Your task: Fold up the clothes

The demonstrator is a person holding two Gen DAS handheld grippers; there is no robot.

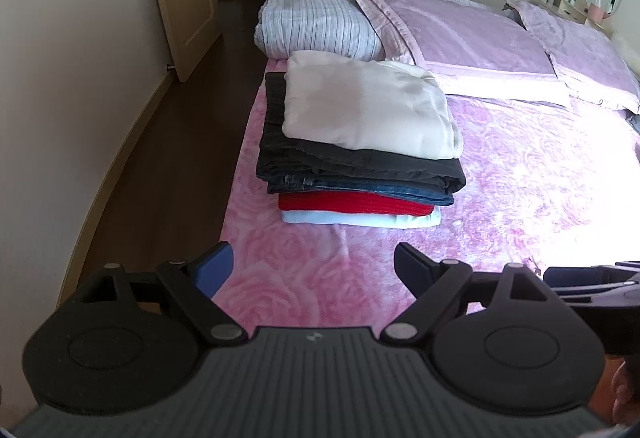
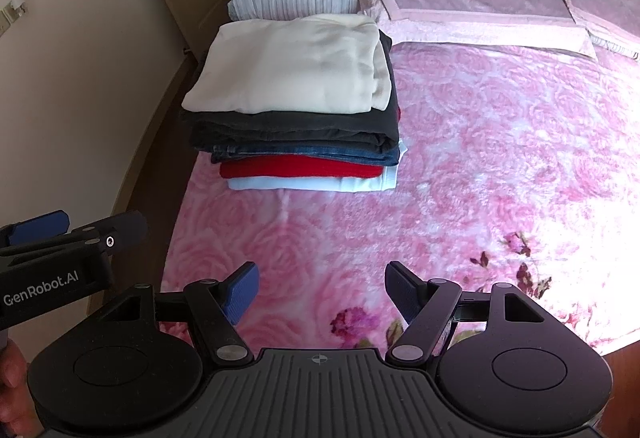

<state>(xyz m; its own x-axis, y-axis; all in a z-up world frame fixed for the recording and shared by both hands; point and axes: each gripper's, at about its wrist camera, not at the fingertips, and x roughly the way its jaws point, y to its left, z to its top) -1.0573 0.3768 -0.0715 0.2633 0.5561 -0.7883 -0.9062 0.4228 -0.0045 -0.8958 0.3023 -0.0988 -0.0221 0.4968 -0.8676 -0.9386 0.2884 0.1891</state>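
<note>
Plush pink rose-patterned bed blanket (image 2: 460, 158) lies bare under both tools. On it near the bed's left edge sits the neat stack of folded clothes (image 2: 296, 110): a cream, soft-looking knit top (image 1: 368, 106) uppermost, then a charcoal garment, blue denim, a red ribbed knit and a white piece at the bottom.

The left gripper (image 1: 314, 264) and the right gripper (image 2: 322, 286) both hover short of the stack, jaws wide and holding nothing.

No unfolded garment shows, so the folding looks finished, though one may lie out of view.

If the stack needs squaring, nudge the cream top level at its edges: the knits will compress and slide over the stiffer denim.

Behind the stack lie a striped grey quilt (image 1: 316, 22) and mauve velvety pillows (image 1: 460, 34).
</note>
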